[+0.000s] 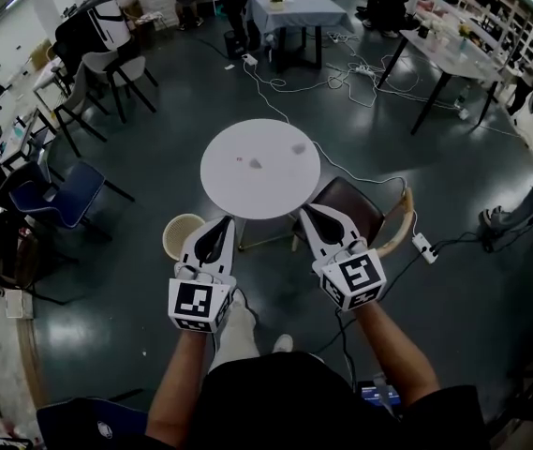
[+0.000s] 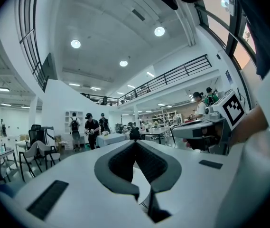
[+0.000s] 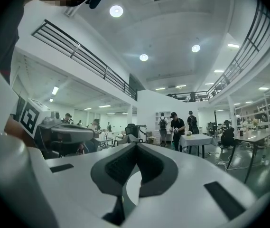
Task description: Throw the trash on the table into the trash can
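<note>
2 small crumpled grey scraps of trash [image 1: 257, 162] lie apart on a smooth, round white table [image 1: 247, 195]. A round beige trash can [image 1: 169, 242] stands just beside the table's near-left edge. On the near side, the white plastic left gripper [image 1: 223, 224] and right gripper [image 1: 307, 210] point level, their dark ribbed pads pressed together on nothing. A brown rounded chair [image 1: 358, 210] sits under the right gripper.

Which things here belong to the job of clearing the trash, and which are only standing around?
For the job:
- left scrap and right scrap on the round white table
- beige trash can beside the table
- left gripper and right gripper, both shut and empty

Only standing around:
- brown chair
- blue chair
- power strip
</note>
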### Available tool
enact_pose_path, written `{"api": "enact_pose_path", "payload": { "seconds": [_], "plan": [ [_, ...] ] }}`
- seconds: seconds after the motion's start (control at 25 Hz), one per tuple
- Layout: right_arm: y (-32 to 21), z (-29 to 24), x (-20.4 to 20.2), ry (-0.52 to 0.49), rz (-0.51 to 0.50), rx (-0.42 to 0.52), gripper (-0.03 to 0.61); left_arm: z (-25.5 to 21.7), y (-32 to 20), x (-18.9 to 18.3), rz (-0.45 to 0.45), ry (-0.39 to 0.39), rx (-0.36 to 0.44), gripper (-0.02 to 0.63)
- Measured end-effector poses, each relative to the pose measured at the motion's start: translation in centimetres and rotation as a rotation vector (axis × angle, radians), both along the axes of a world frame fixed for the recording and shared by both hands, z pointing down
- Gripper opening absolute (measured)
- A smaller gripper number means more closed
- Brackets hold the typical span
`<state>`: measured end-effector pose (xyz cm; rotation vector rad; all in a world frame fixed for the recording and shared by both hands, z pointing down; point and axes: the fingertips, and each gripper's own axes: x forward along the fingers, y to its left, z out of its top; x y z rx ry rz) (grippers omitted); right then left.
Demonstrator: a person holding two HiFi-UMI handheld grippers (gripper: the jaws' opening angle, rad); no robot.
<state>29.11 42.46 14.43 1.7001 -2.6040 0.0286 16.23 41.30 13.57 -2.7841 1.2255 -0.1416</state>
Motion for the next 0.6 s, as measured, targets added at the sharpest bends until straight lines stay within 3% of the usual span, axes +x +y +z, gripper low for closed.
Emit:
{"api": "enact_pose_path", "payload": {
  "seconds": [0.6],
  "plan": [
    [-11.0,1.5,-1.3,0.028,0.008,-0.02,0.017,0.9,-10.5,-0.3,0.049,0.016,0.004,0.008]
  ]
}}
